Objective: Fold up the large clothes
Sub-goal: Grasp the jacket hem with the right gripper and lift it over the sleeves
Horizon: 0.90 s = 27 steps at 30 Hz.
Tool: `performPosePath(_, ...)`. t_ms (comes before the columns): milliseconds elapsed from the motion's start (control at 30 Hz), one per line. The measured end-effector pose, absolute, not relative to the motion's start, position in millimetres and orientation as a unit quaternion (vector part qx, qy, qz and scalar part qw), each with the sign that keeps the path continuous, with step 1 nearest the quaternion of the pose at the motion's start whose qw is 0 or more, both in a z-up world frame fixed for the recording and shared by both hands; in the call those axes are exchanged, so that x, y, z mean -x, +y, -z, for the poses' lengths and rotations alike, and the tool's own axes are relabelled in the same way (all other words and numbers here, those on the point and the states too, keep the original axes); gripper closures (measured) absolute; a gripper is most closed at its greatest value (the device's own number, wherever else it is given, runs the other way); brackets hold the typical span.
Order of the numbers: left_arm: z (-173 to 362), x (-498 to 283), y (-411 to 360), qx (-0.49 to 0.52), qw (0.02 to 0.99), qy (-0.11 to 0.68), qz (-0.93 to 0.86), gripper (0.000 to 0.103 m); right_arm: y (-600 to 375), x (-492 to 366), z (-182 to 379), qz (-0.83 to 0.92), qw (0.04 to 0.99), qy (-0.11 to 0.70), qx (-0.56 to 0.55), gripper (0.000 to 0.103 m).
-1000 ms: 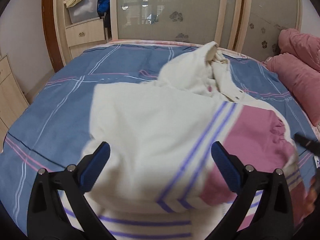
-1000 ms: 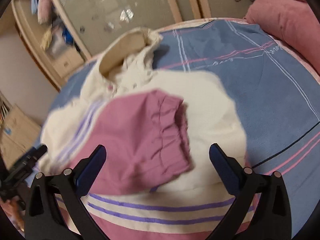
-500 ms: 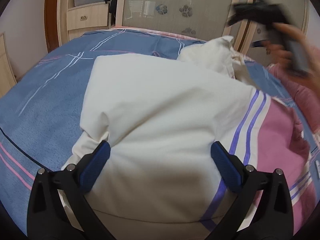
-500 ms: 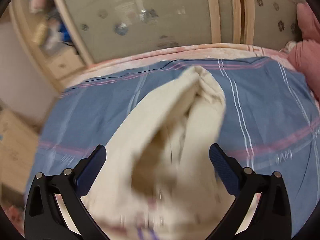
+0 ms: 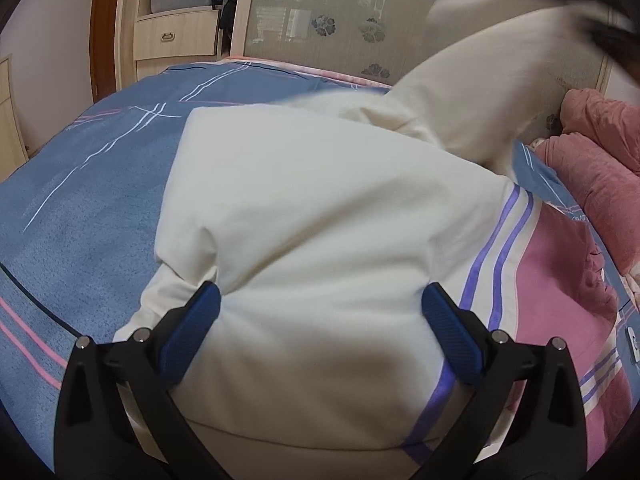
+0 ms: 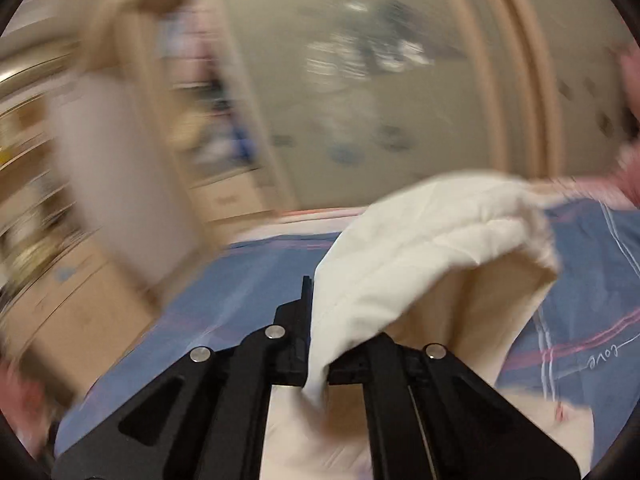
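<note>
A large cream hooded jacket (image 5: 304, 216) with purple stripes and pink panels lies folded on the blue bed (image 5: 88, 208). My left gripper (image 5: 320, 328) is open and empty, its blue pads (image 5: 188, 336) low over the jacket's near part. My right gripper (image 6: 318, 364) is shut on the cream hood (image 6: 432, 248) and holds it lifted above the bed. In the left wrist view the raised hood (image 5: 480, 92) stretches up to the upper right, where the right gripper is a dark blur.
A wardrobe with patterned sliding doors (image 5: 344, 20) stands behind the bed. A wooden shelf unit with drawers (image 5: 176, 36) is at the far left. Pink pillows (image 5: 592, 160) lie at the right of the bed.
My right gripper moved from over the pink sleeve to the hood, closed on it and lifted it. My left gripper moved lower and closer over the jacket, still open.
</note>
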<state>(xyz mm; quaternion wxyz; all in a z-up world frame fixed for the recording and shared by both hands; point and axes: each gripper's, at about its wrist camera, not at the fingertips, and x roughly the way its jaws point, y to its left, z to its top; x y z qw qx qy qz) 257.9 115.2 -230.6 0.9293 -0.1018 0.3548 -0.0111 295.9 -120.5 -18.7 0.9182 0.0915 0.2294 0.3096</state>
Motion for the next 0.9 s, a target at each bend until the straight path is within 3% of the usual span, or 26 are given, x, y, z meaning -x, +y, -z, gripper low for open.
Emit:
performPosePath(67, 230.6, -257.2, 115.4, 0.104, 0.929, 0.355, 0.012, 0.002, -121.6, -219.3, 31.9, -0.335, 0.905, 0.251, -0.074, 0.097)
performPosePath(133, 230.1, -255.2, 114.5, 0.1, 0.928, 0.358, 0.01, 0.002, -122.1, -172.9, 55.1, -0.34, 0.893, 0.291, -0.053, 0.087)
performPosePath(200, 229.1, -251.5, 113.2, 0.096, 0.929, 0.358, 0.006, 0.002, -121.1, -129.0, 92.4, -0.322, 0.877, 0.356, -0.01, 0.053)
performPosePath(233, 228.3, -249.0, 112.3, 0.094, 0.929, 0.358, 0.005, 0.002, -124.2, -119.9, 102.6, -0.309, 0.875, 0.373, -0.003, 0.023)
performPosePath(267, 227.4, -245.7, 111.0, 0.09, 0.929, 0.359, 0.003, 0.002, -132.1, -104.6, 120.2, -0.288, 0.873, 0.394, -0.001, 0.012)
performPosePath(433, 226.4, -230.3, 100.8, 0.064, 0.931, 0.361, -0.007, 0.002, -186.5, -98.8, 123.0, -0.202, 0.897, 0.392, -0.029, 0.012)
performPosePath(533, 228.0, -228.0, 107.6, 0.087, 0.932, 0.353, 0.005, 0.002, -212.5, -137.6, 99.0, -0.141, 0.921, 0.354, -0.074, 0.001)
performPosePath(633, 231.1, -228.3, 110.8, 0.102, 0.931, 0.35, 0.011, 0.002, -227.1, -195.2, 96.3, -0.135, 0.918, 0.356, -0.112, 0.001)
performPosePath(733, 233.2, -227.9, 108.9, 0.096, 0.933, 0.346, 0.008, 0.002, -224.0, -246.8, 118.5, -0.136, 0.89, 0.407, -0.158, 0.001)
performPosePath(800, 234.0, -228.5, 109.8, 0.1, 0.933, 0.346, 0.01, 0.002, -218.9, -258.8, 127.0, -0.138, 0.884, 0.406, -0.187, 0.034)
performPosePath(833, 233.7, -228.8, 110.6, 0.102, 0.933, 0.346, 0.011, 0.002, -212.7, -259.1, 127.8, -0.141, 0.881, 0.411, -0.188, 0.079)
performPosePath(867, 233.9, -228.7, 111.0, 0.104, 0.933, 0.345, 0.012, 0.002, -206.6, -253.9, 125.4, -0.157, 0.875, 0.414, -0.195, 0.09)
performPosePath(900, 234.2, -228.6, 111.4, 0.106, 0.933, 0.345, 0.013, 0.002, -203.6, -241.1, 121.0, -0.182, 0.872, 0.407, -0.202, 0.09)
